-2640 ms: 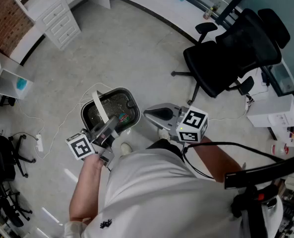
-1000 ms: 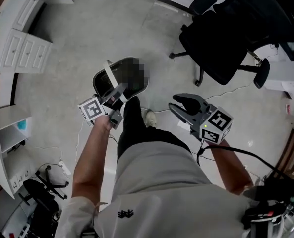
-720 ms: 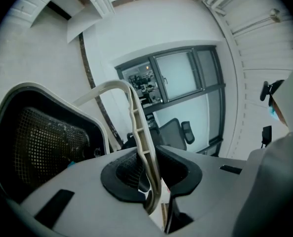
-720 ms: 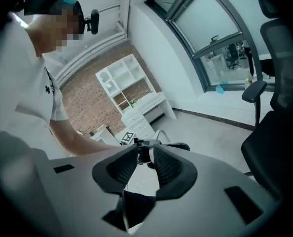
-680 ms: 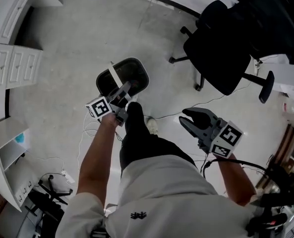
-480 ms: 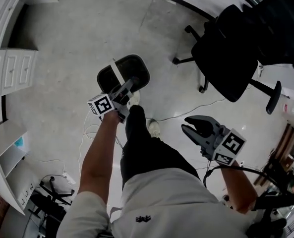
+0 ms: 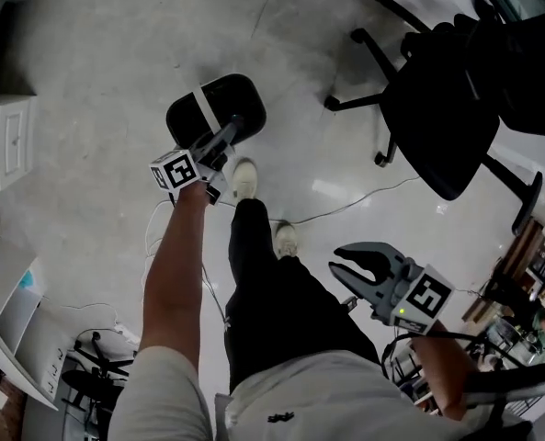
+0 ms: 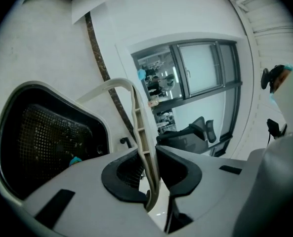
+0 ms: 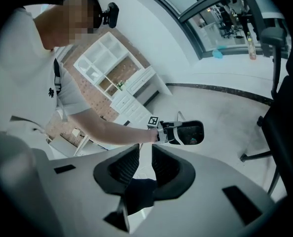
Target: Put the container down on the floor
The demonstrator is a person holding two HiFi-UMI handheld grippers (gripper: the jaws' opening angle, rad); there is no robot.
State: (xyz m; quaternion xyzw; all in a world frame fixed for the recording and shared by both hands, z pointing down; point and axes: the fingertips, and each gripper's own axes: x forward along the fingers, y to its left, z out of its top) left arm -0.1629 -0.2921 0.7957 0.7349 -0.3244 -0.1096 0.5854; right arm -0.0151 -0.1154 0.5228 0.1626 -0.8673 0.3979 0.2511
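Observation:
The container [image 7: 235, 104] is a black mesh bin with a pale rim and a pale strap handle [image 7: 202, 108]. It sits low over the grey floor, just ahead of the person's shoe; I cannot tell whether it touches. My left gripper [image 7: 228, 132] reaches out at arm's length and is shut on that handle. In the left gripper view the handle [image 8: 140, 127] runs up between my left gripper's [image 8: 149, 154] pads, with the container [image 8: 42, 132] tilted to the left. My right gripper [image 7: 338, 263] hangs back by the person's hip, its jaws slightly open and empty. The right gripper view shows my right gripper [image 9: 142, 154] and the container [image 9: 191, 132] far off.
A black office chair [image 7: 447, 108] stands to the right of the container, its wheeled base [image 7: 373, 44] close by. A thin cable [image 7: 346, 205] lies on the floor. White drawers [image 7: 1, 145] and shelving [image 7: 15, 310] line the left side. The person's shoes [image 7: 244, 177] stand beside the bin.
My left arm has stretched forward and down, carrying the container away from the body toward the floor. My right gripper has dropped back toward the person's side.

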